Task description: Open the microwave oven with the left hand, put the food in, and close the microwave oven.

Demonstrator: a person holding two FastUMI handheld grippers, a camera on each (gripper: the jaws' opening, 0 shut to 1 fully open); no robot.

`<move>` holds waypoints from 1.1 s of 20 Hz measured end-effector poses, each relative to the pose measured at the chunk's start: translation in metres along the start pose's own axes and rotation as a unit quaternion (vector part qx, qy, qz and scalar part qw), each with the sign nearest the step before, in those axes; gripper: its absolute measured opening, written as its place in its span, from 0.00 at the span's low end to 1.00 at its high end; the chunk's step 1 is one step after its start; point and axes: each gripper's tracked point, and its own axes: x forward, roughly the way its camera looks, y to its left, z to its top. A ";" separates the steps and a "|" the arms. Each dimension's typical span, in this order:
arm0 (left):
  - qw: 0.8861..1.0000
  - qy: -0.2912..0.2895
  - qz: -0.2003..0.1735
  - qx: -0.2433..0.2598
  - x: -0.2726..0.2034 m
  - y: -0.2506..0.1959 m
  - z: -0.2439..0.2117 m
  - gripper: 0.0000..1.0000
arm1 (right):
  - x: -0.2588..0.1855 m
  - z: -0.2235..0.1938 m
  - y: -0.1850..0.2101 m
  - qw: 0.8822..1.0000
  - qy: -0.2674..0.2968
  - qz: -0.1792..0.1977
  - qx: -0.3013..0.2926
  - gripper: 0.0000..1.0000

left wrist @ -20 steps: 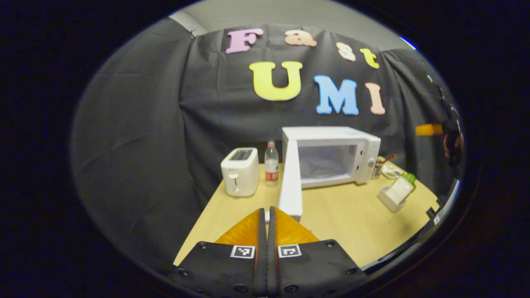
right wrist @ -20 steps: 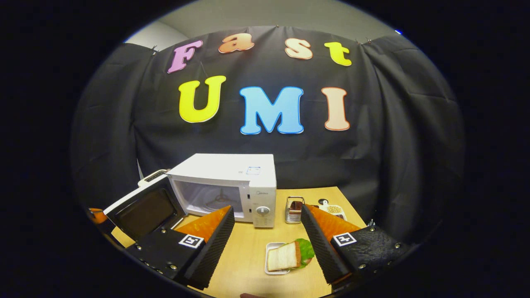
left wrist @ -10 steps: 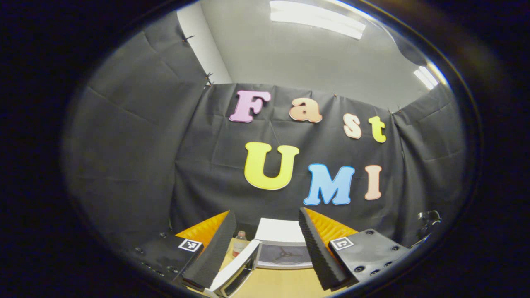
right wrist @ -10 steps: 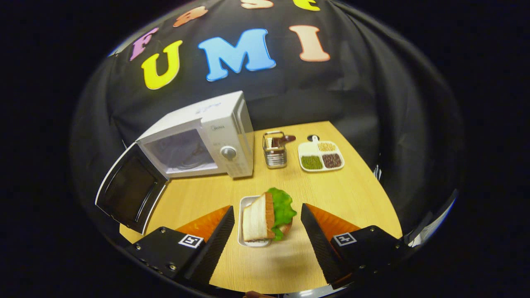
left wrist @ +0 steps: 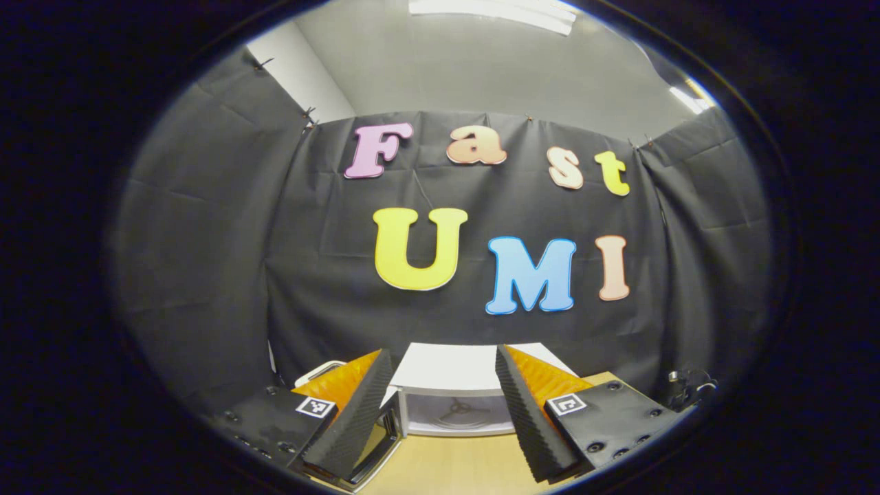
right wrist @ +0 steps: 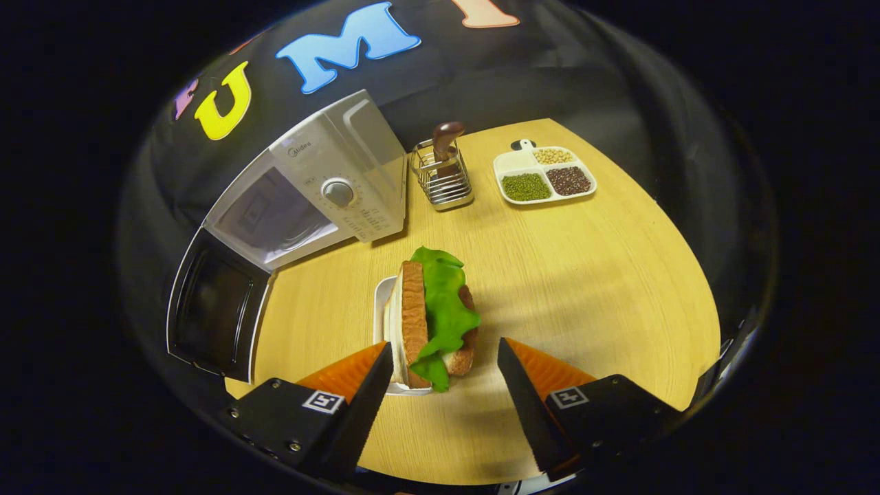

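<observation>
Left gripper view. The left gripper [left wrist: 443, 405] is held level with its jaws spread wide and nothing between them. Framed in the gap stands the microwave [left wrist: 457, 385], seen from the front; its cavity is open and the turntable hub [left wrist: 459, 407] shows inside. The door [left wrist: 371, 447] is swung out toward the left and lies partly behind the left finger [left wrist: 350, 419]. A strip of the table [left wrist: 447, 467] runs along the bottom of the view. The toaster [left wrist: 317, 369] peeks above the left finger. Above the booth wall a ceiling light [left wrist: 491, 8] is visible.

Right gripper view. The right gripper [right wrist: 443, 375] looks steeply down at the table [right wrist: 584, 275], its jaws wide apart and holding nothing. The sandwich [right wrist: 433, 320], bread with a green lettuce leaf, stands on edge in a small white tray [right wrist: 381, 323] just ahead of the fingertips and between their lines; whether the left finger [right wrist: 357, 405] touches the tray cannot be told. Beyond it, to the left, the microwave [right wrist: 323, 185] stands with its door [right wrist: 214, 309] fully open toward the camera. Right of the microwave is a wire holder [right wrist: 442, 180] with a brown handle in it, and farther right a divided dish [right wrist: 543, 175] of green, dark and pale grains.
</observation>
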 end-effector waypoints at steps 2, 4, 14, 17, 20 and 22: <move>1.000 0.005 0.009 0.000 0.004 -0.006 -0.003 0.96 | -0.003 0.005 0.009 0.999 0.007 0.040 0.017 0.70; 1.000 0.003 0.009 -0.006 0.004 -0.017 -0.002 0.97 | 0.002 0.004 0.011 0.997 0.019 0.062 0.030 0.40; 0.999 -0.010 -0.028 -0.011 0.012 -0.004 0.015 0.97 | -0.044 0.027 0.073 0.988 -0.055 0.113 0.087 0.16; 0.999 -0.018 -0.042 -0.009 0.008 0.019 0.022 0.96 | -0.060 0.042 0.115 0.971 -0.091 0.167 0.144 0.16; 0.999 -0.014 -0.039 -0.012 0.005 0.048 0.019 0.95 | -0.070 0.055 0.158 0.951 -0.114 0.220 0.186 0.16; 0.999 -0.018 -0.039 -0.025 0.002 0.064 0.023 0.96 | -0.065 0.057 0.183 0.939 -0.114 0.243 0.213 0.16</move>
